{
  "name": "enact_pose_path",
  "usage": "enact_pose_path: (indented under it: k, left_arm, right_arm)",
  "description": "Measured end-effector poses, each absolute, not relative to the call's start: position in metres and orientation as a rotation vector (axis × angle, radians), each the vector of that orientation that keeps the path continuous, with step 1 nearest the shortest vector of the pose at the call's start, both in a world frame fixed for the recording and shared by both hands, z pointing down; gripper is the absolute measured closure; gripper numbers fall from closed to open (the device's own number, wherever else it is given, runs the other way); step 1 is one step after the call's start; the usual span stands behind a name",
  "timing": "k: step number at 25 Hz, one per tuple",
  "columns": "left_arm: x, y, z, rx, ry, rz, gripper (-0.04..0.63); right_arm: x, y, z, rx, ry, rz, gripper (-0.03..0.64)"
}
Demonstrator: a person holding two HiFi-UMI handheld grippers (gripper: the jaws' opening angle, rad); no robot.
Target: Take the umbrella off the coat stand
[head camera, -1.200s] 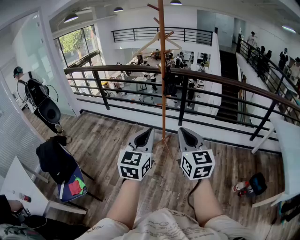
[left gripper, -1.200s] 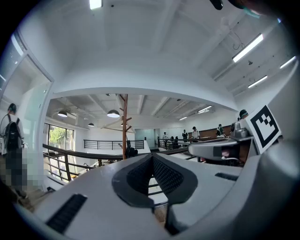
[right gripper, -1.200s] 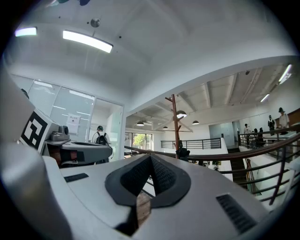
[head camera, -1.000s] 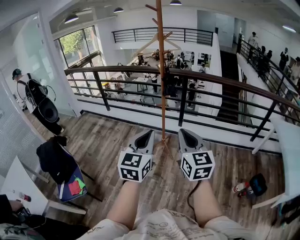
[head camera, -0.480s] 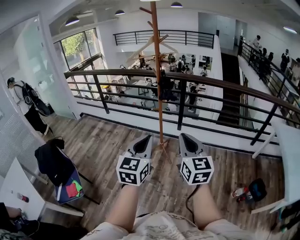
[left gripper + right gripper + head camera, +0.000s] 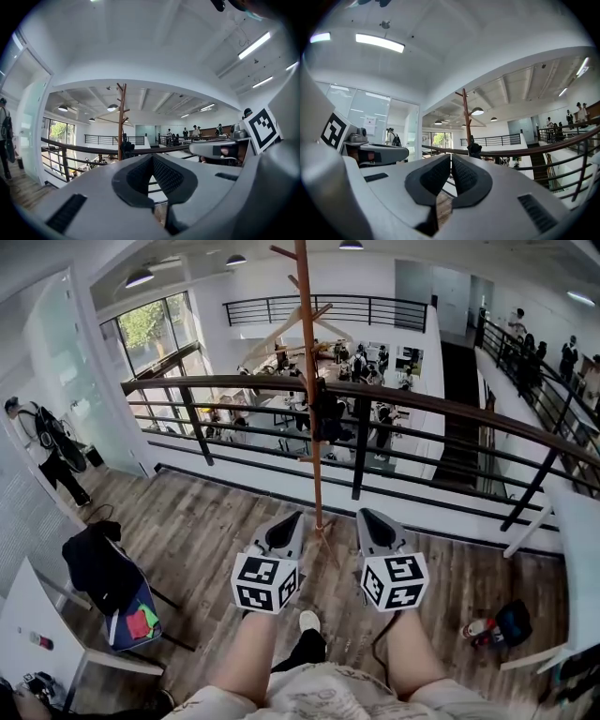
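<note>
The wooden coat stand (image 6: 310, 399) rises in front of the black railing, its feet on the plank floor just beyond my grippers. A dark folded umbrella (image 6: 328, 418) hangs on its pole at about rail height. It also shows as a small dark bundle in the left gripper view (image 6: 125, 147) and in the right gripper view (image 6: 474, 149). My left gripper (image 6: 286, 523) points level at the stand, just left of its base. It is shut and holds nothing. My right gripper (image 6: 371, 519) is level on the other side, shut and holding nothing. Both are well short of the umbrella.
The black railing (image 6: 441, 407) runs across behind the stand, with an open drop beyond. A chair with a black jacket (image 6: 94, 568) stands at left by a white table (image 6: 28, 615). A person with a backpack (image 6: 42, 442) is far left. A bag and bottle (image 6: 497, 620) lie on the floor right.
Both grippers have come forward towards the stand, side by side and still shut. The person with the backpack has walked off to the left. A shoe has come into view below the grippers.
</note>
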State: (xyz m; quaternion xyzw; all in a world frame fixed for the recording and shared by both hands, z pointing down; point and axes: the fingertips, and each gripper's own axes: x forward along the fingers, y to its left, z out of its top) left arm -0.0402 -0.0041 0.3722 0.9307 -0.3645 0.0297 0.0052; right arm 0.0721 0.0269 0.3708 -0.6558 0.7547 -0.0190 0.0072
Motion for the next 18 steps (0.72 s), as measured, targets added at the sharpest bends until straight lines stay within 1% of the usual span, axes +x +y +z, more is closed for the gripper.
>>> enact_pose_path:
  k: [10,18]
  left_arm:
    - [-0.026,-0.082,0.378,2.908,-1.115,0.035,0.594]
    - [-0.009,-0.182,0.376,2.909,-1.107,0.025,0.594]
  right_arm:
    - [0.08,-0.049,0.375,-2.057,2.39,-0.036,0.614]
    - [0.098,-0.145,0.373,-2.076,2.389,-0.028,0.614]
